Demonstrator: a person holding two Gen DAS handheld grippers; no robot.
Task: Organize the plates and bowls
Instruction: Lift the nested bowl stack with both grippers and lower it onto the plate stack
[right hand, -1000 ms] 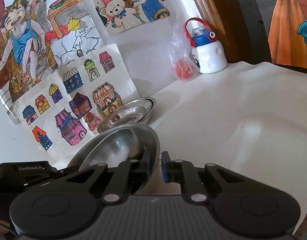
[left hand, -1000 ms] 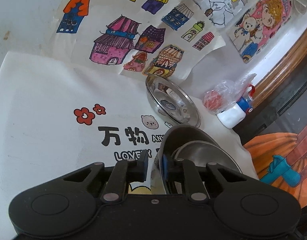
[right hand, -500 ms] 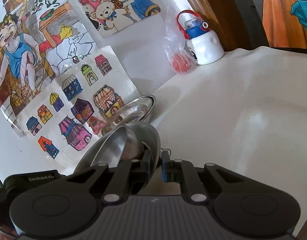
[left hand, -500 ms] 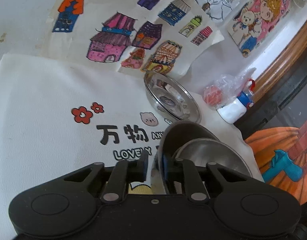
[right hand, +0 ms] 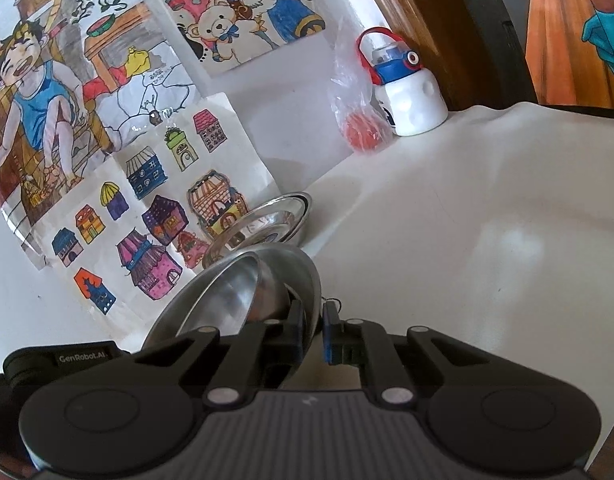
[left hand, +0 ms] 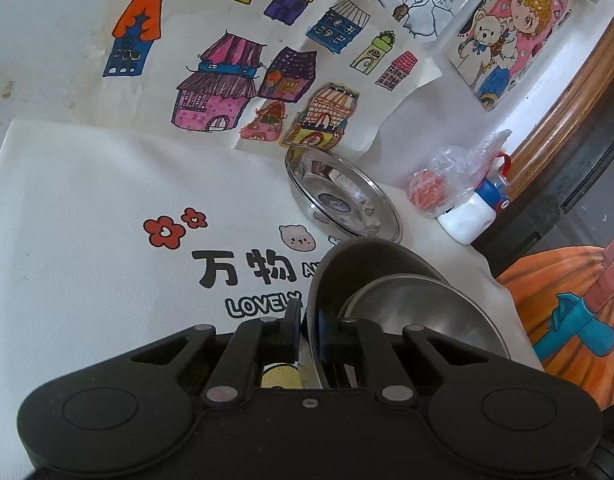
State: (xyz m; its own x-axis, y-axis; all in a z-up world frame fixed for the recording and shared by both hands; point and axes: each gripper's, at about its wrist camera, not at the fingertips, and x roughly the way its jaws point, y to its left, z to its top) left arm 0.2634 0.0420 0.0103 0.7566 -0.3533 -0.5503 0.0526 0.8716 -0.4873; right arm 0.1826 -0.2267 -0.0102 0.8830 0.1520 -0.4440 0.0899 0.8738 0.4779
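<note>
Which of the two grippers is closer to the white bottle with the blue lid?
Right. The right gripper, gripping a steel bowl, has the white bottle ahead, slightly right. The left gripper sits farther left, the bottle well off to its right.

home, children's drawings [left hand: 267, 80] on wall, kid's bottle [right hand: 407, 96]

lettering [left hand: 263, 276] partly hidden behind bowl [left hand: 371, 264]

Between my black left tongs [left hand: 307, 320] I see a dull silver steel bowl [left hand: 387, 272]; beyond them a shiny mirror-bright steel plate [left hand: 343, 200]. The cream desk cloth [left hand: 87, 220] shows red flowers and black lettering. Far right of the tongs, a white bottle with blue-red cap [left hand: 473, 216].
</note>
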